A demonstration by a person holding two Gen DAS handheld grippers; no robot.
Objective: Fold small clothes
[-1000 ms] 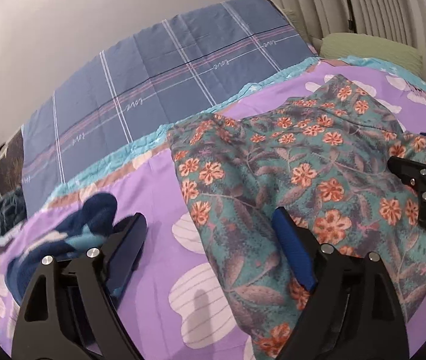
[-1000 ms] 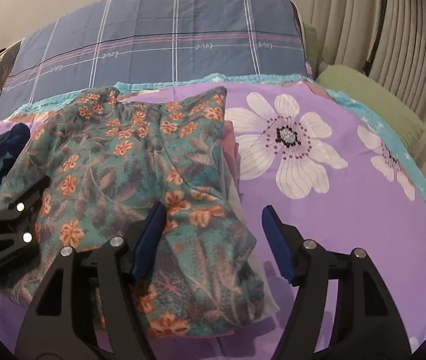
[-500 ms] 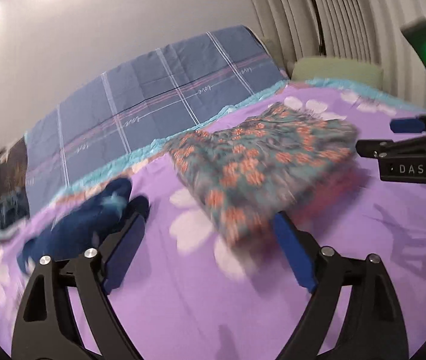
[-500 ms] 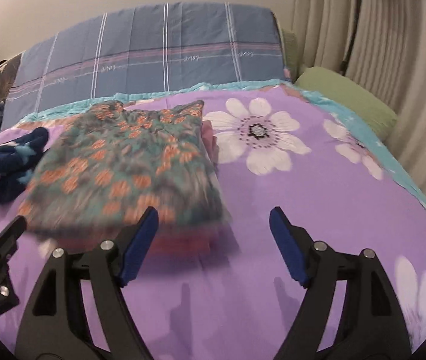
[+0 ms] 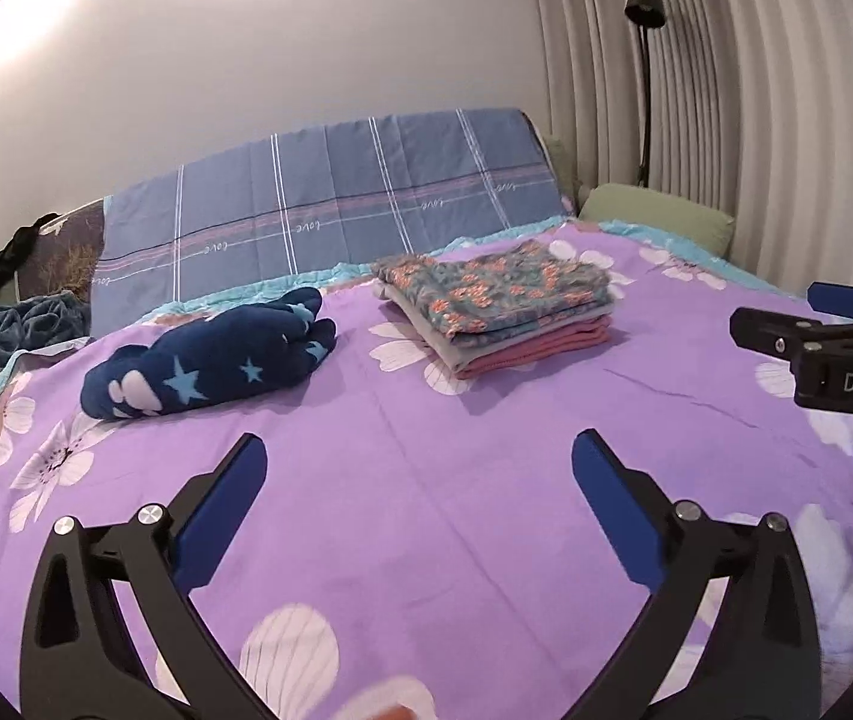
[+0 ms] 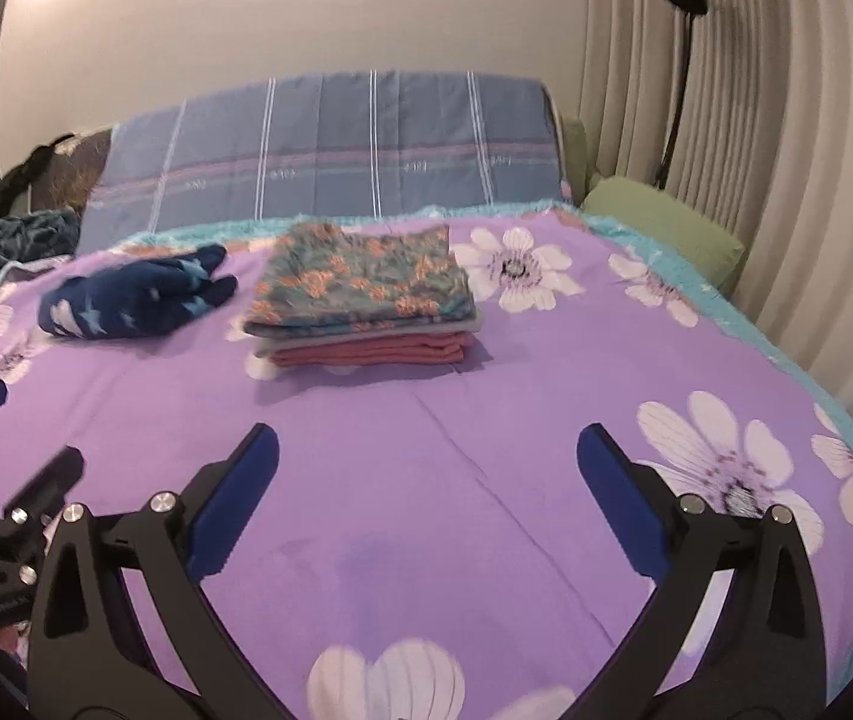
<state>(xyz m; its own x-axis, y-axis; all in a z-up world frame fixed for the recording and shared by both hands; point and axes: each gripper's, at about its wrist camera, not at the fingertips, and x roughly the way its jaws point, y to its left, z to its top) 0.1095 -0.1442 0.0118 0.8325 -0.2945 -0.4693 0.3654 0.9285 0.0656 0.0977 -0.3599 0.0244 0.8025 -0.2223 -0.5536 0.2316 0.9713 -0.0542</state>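
A folded stack of clothes (image 5: 504,306) lies on the purple flowered bedspread (image 5: 426,480), with a teal floral garment (image 6: 360,276) on top and grey and pink ones under it. A crumpled navy garment with stars (image 5: 210,354) lies to its left; it also shows in the right wrist view (image 6: 132,297). My left gripper (image 5: 417,474) is open and empty, held above the bedspread well in front of both. My right gripper (image 6: 426,462) is open and empty in front of the stack.
A blue plaid cover (image 5: 330,204) rises at the bed's far end. A green pillow (image 6: 660,222), a floor lamp (image 6: 681,60) and curtains (image 6: 786,150) are at the right. Dark clothes (image 5: 18,318) lie at the far left.
Both grippers have pulled back and up from the floral garment, which now lies folded on the stack. Both stayed open.
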